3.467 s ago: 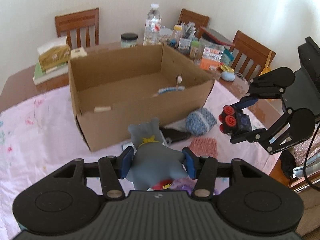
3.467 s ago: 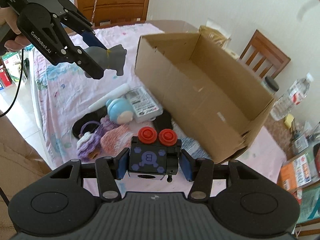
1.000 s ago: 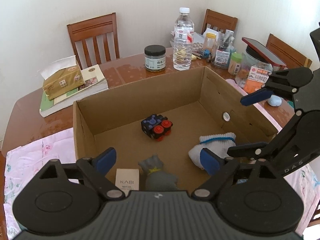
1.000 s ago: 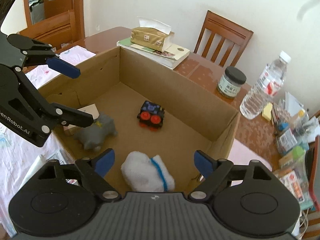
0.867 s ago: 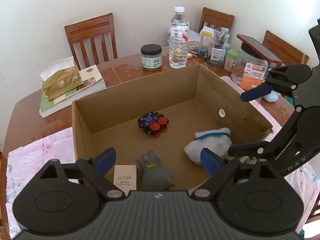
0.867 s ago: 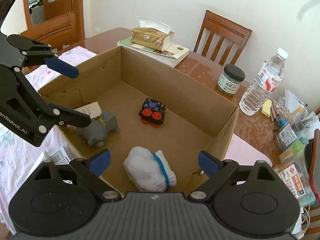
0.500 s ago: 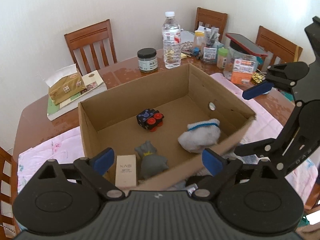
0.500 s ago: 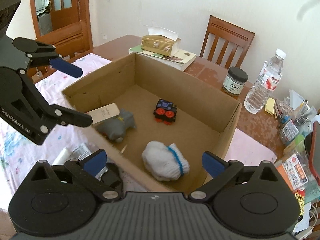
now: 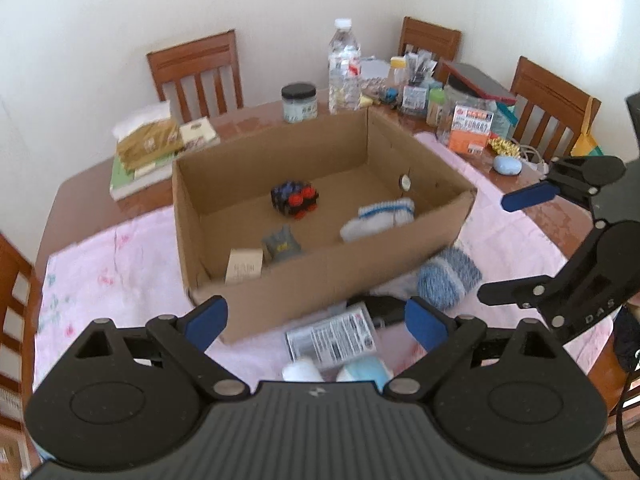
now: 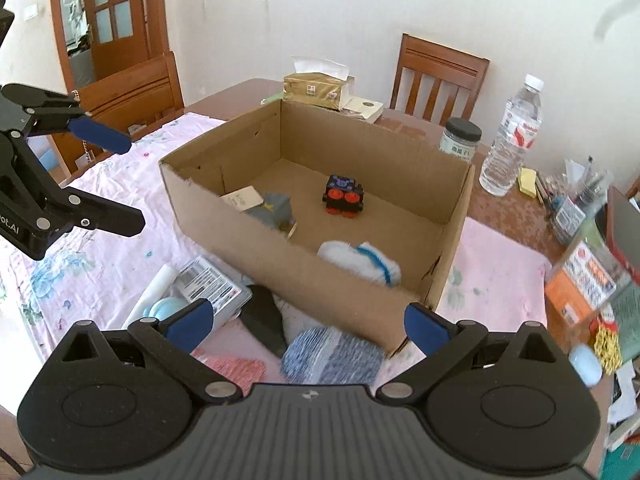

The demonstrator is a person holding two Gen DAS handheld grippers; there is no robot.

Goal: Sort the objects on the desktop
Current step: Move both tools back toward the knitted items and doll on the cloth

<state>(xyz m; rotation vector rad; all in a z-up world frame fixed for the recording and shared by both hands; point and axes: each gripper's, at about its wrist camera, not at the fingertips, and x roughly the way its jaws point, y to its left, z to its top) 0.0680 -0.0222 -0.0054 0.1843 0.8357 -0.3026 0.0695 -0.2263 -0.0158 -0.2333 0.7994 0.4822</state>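
Desktop objects left unsorted lie nearest: a blue knit bundle (image 10: 332, 356), a labelled packet (image 9: 331, 336). Both the left gripper (image 9: 316, 318) and right gripper (image 10: 306, 322) gape wide, empty. Beyond, the cardboard box (image 9: 320, 276) holds 4 items. Next: probably a fresh pickup.

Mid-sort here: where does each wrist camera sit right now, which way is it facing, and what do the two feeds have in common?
Left wrist: sits behind the open left gripper, above the near table edge, facing the open brown cardboard box; the right gripper shows at right.
Right wrist: behind the open right gripper, facing the box's corner from the other side; the left gripper shows at left.
Shared: box, black toy block with red buttons, white sock with blue stripe, blue-and-white knitted sock.
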